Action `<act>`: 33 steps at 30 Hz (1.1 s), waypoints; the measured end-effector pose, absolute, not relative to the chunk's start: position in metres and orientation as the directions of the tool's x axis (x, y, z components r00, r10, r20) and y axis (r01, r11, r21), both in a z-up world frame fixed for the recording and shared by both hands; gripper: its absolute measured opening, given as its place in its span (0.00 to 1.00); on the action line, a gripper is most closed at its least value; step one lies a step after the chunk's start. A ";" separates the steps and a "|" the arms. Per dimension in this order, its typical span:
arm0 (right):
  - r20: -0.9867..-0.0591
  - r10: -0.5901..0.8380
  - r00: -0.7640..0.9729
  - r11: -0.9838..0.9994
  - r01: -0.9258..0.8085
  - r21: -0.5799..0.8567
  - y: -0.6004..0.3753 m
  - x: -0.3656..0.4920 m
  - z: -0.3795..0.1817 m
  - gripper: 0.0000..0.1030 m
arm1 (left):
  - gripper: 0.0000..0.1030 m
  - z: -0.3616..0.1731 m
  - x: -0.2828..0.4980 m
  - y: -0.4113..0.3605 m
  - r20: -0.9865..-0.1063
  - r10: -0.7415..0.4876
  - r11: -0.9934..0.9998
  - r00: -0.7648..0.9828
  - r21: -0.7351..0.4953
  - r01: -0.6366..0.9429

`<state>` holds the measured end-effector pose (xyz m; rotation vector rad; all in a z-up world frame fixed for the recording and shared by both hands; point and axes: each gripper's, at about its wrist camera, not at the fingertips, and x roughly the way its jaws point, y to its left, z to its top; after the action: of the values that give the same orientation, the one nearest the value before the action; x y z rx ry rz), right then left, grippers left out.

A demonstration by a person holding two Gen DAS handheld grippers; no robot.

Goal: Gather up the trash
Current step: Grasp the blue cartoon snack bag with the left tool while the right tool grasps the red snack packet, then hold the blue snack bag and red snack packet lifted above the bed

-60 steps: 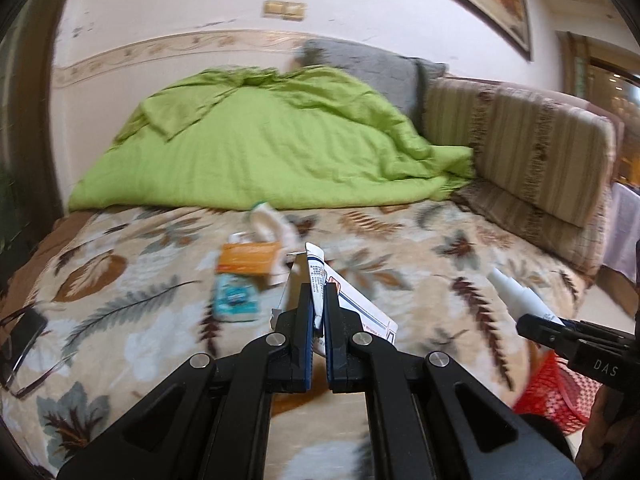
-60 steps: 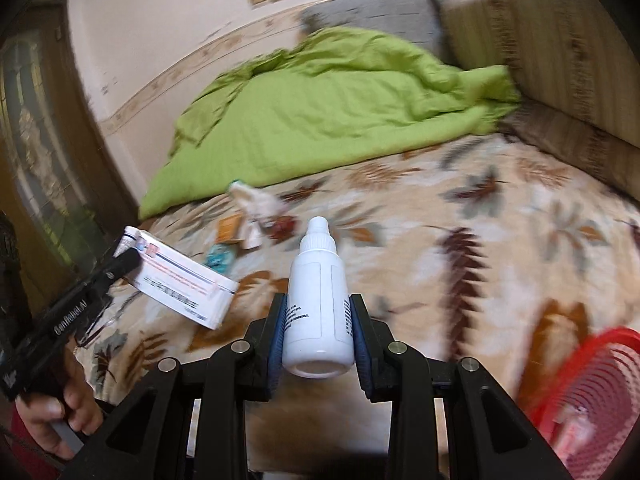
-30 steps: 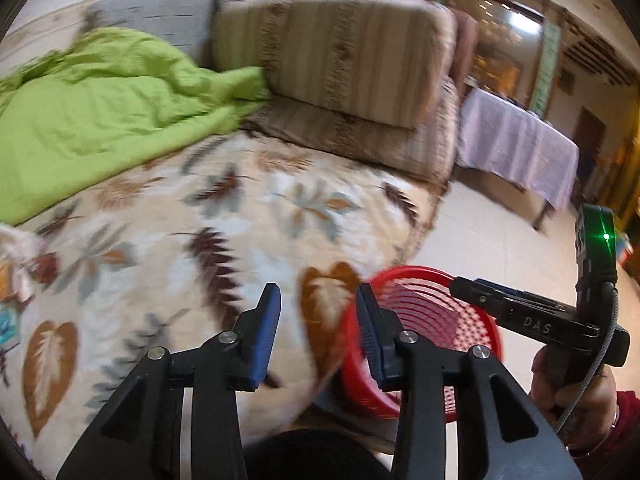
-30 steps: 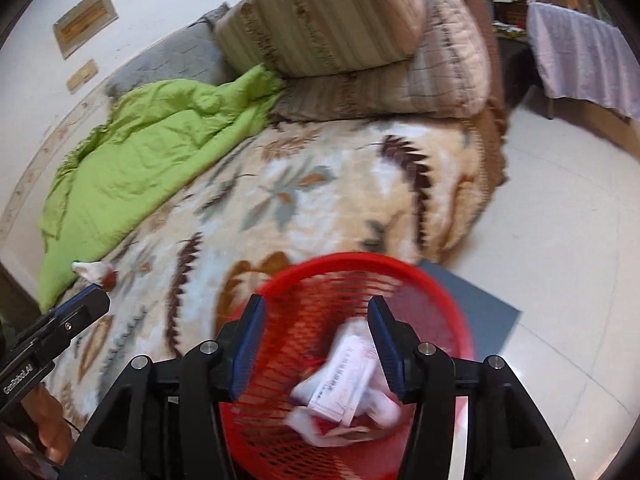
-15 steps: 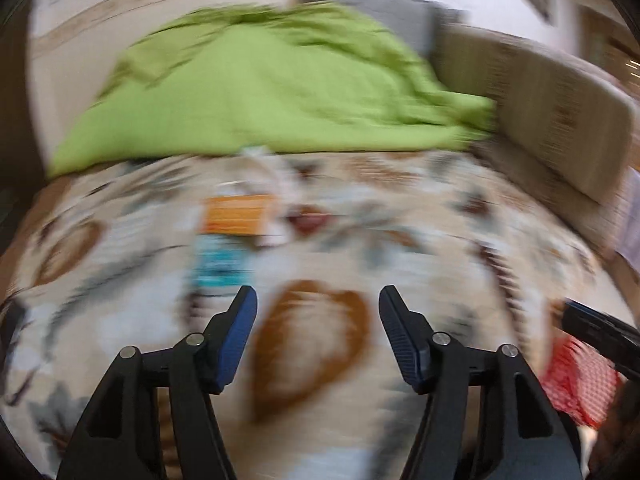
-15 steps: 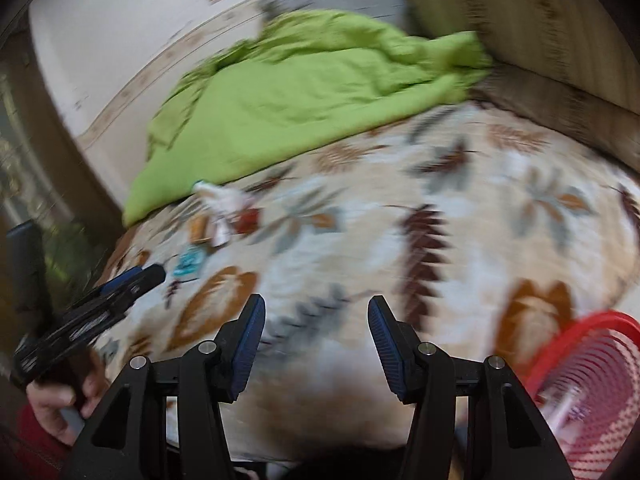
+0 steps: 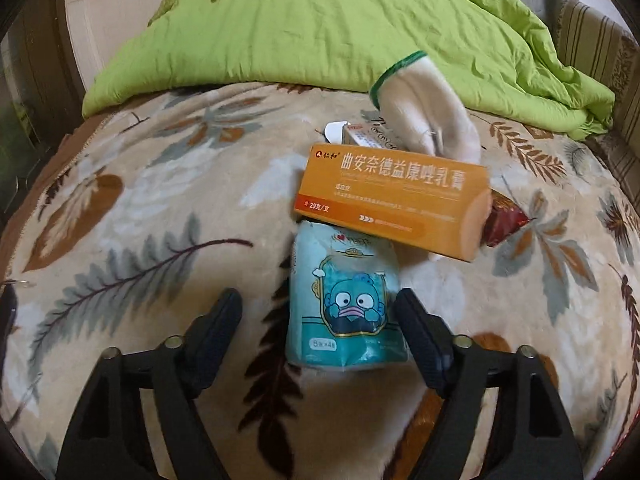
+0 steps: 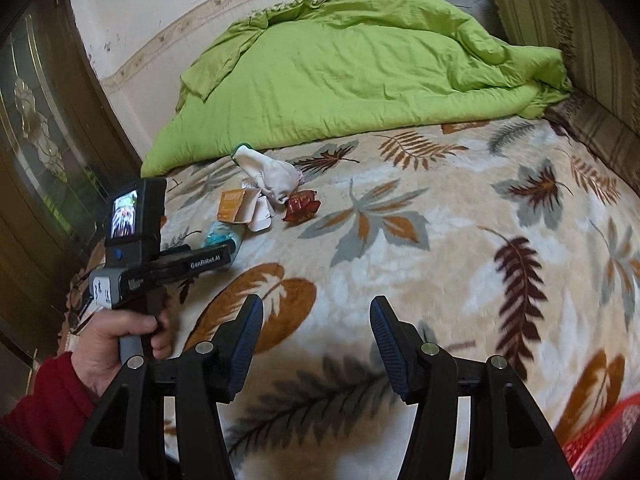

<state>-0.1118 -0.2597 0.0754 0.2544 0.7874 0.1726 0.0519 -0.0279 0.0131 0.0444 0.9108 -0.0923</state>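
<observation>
The left gripper [image 7: 318,316] is hanging low over the bed [image 7: 132,184] with its fingers spread wide on either side of the blue packet [image 7: 344,304], as though lining up to close on it. The packet is lying flat on the blanket, its far end tucked under the orange box [image 7: 394,206], so the near end is the only part free to grab; that is probably why the gripper is coming in from this side. Behind the box, a smaller carton [image 7: 366,138] and a white glove [image 7: 424,108] are piled together, and a red wrapper [image 7: 504,218] is peeking out at the box's right end. All the litter is bunched just below the green quilt [image 7: 340,20].

The right gripper [image 8: 316,334] is holding nothing, its fingers spread too, and is hovering above bare blanket well apart from the pile [image 8: 272,196]. It is sitting nearer the red basket [image 8: 608,444], whose rim is showing at the bed's edge, so I'd guess it is waiting its turn. The person's hand [image 8: 116,340] is gripping the left tool's handle, angling it down toward the packet.

Pulling the packet free may drag the orange box along with it.
</observation>
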 end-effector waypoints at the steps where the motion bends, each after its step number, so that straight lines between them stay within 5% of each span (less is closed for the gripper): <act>1: -0.680 0.252 0.689 0.955 -0.063 0.290 -0.259 -0.103 0.075 0.58 | 0.47 0.012 0.053 -0.028 -0.793 -0.083 0.993 0.604 -0.018 0.113; 7: -0.711 0.277 0.646 0.953 -0.092 0.288 -0.246 -0.024 0.063 0.59 | 0.27 0.023 0.036 -0.021 -0.785 -0.119 0.991 0.608 -0.053 0.126; 17: -0.769 0.305 0.561 0.938 -0.035 0.346 -0.228 0.094 0.013 0.59 | 0.26 0.046 -0.031 0.008 -0.760 -0.149 0.988 0.633 -0.083 0.132; 19: -0.785 0.331 0.523 0.928 -0.030 0.371 -0.223 0.106 0.003 0.43 | 0.26 0.042 -0.029 0.006 -0.752 -0.147 0.987 0.643 -0.068 0.147; 33: -0.666 0.211 0.716 0.971 -0.076 0.226 -0.209 -0.012 0.049 0.39 | 0.26 0.057 -0.037 -0.008 -0.663 -0.157 0.983 0.732 -0.032 0.181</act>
<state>-0.0122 -0.2086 0.0486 0.1875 0.7580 0.1595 -0.0373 -0.0083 0.0569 0.0354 0.7262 -0.1860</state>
